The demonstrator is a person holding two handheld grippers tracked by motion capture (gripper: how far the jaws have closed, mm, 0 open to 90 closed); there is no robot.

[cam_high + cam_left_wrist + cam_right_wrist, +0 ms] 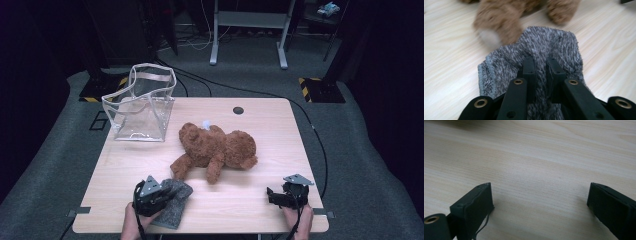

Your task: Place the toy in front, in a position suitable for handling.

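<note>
Grey sock [176, 200] at near-left table [250, 200] edge, long axis running from near edge up-right toward teddy bear [215, 147]; far end just beside bear's leg, touching unclear. Near end hidden under left gripper [167, 196] in high view. In left gripper view bear blurred and cut off at top. Left gripper [541, 62] clamped narrow on a pinched fold of sock [549, 42]. Right gripper [272, 196] wide, empty, over bare wood at near-right [540, 192]. Clear bag [142, 102] far-left, upright.
</note>
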